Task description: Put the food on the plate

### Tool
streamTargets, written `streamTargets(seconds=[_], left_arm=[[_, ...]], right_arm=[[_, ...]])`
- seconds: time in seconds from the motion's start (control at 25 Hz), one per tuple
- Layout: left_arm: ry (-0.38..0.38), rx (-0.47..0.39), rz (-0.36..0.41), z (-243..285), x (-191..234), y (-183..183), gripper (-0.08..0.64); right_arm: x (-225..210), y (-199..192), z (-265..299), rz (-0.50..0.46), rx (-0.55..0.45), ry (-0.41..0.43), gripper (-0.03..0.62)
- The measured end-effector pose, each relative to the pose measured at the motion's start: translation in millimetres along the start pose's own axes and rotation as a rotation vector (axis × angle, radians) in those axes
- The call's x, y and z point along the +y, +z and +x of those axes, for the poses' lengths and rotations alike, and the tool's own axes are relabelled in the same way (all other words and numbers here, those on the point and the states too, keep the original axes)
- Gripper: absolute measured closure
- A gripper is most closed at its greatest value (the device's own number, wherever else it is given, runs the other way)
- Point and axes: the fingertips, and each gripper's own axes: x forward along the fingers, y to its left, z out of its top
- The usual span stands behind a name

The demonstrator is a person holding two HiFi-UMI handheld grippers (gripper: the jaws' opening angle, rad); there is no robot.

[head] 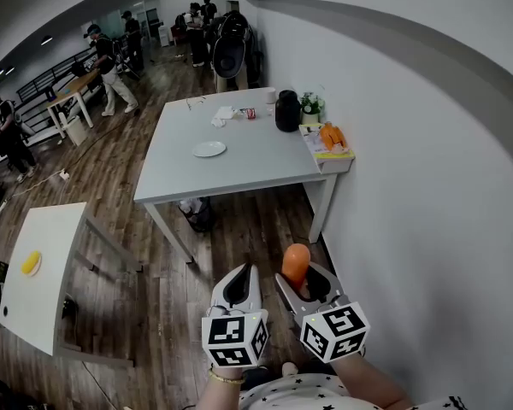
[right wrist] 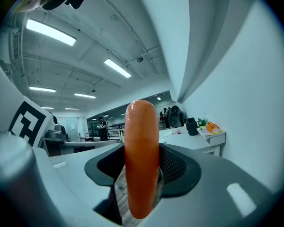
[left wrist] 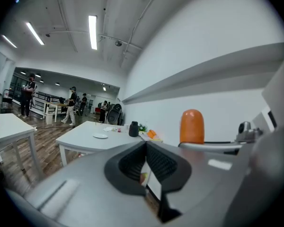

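Wooden flooring [head: 145, 254] runs through this open room, with people [head: 111, 71] busy at the far end. Over on the left, a small white table [head: 47, 306] carries a yellow item [head: 30, 262]. Further along, a grey table [head: 256, 165] holds the white plate [head: 209, 149] near its middle and a black jug [head: 287, 111] toward its back edge. Closer in, the left gripper [head: 242, 282] hangs with its jaws pressed together, empty. Just beside it, the right gripper [head: 303, 282] has its jaws clamped on an orange sausage [head: 296, 263], which stands upright, well apart from the plate.
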Motion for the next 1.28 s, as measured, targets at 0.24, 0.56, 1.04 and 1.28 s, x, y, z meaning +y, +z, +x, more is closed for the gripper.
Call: streamTargets(seconds=[0.24,0.56,1.04,1.28], left_arm=[[0.056,0.005,0.012,-13.4,40.5,-6.8,0.552],[0.104,0.013,0.008,-18.4,90.6,-15.0,0.552],[0.146,-0.016,0.004,72.0,146.8,-2.2,0.552],[0.181,-0.024,-0.029,152.6,178.9,23.6,0.552]], right_arm=[[17.1,-11.0,20.6,0.001,0.016,0.007,0.373],[52.2,-28.7,56.2,-0.011,0.050,0.058,0.373],[16.2,-17.5,166.0,-0.029,0.054,0.119,0.373],[-22.1,13.5,245.6,-0.054,0.056,0.164,0.373]])
